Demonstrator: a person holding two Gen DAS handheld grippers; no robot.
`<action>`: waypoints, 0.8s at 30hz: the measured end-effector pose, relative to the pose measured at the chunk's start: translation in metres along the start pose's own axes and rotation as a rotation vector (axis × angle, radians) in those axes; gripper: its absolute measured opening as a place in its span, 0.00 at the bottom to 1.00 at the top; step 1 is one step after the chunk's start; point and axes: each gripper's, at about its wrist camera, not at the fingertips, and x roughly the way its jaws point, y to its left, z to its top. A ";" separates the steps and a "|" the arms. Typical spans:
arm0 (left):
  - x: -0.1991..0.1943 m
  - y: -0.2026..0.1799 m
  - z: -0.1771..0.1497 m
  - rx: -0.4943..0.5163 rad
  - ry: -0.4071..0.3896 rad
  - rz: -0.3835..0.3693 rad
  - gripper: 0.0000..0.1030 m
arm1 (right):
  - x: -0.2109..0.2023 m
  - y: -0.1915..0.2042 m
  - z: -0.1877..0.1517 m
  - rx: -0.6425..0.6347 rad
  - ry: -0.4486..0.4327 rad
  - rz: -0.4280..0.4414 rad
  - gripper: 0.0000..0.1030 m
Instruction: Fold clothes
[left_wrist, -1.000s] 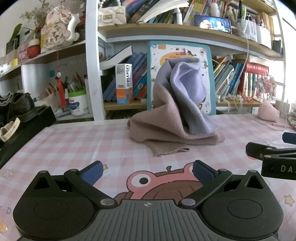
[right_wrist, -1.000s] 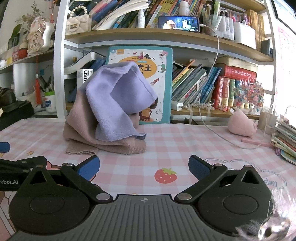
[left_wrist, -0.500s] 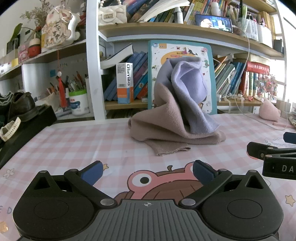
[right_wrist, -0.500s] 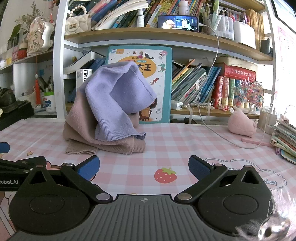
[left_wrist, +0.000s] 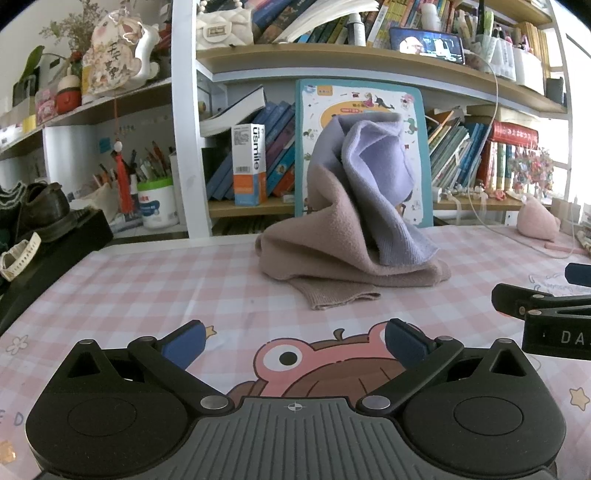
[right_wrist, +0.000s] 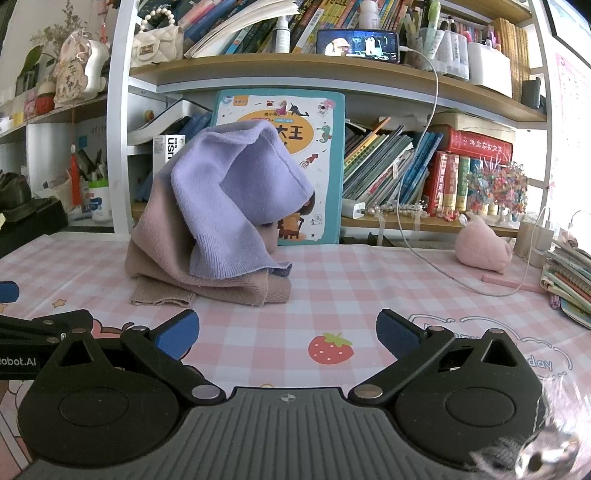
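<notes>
Clothes (left_wrist: 347, 229) heaped on table (pink-checked); both grippers wide apart, holding nothing.

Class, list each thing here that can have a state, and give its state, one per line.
left gripper: open, empty, above the tablecloth.
right gripper: open, empty.
sweater: unfolded, heaped, propped against the picture book.
picture book: closed, upright.
phone: screen on, cable plugged in.
</notes>
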 end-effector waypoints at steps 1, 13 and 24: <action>0.000 0.000 0.000 0.000 0.001 -0.001 1.00 | 0.000 0.000 0.000 0.000 0.000 0.000 1.00; 0.001 0.001 0.002 0.000 0.004 0.000 1.00 | 0.000 0.000 0.001 0.000 0.003 0.001 1.00; 0.001 0.001 0.001 -0.004 0.007 0.000 1.00 | 0.000 0.001 0.001 -0.009 0.004 0.001 1.00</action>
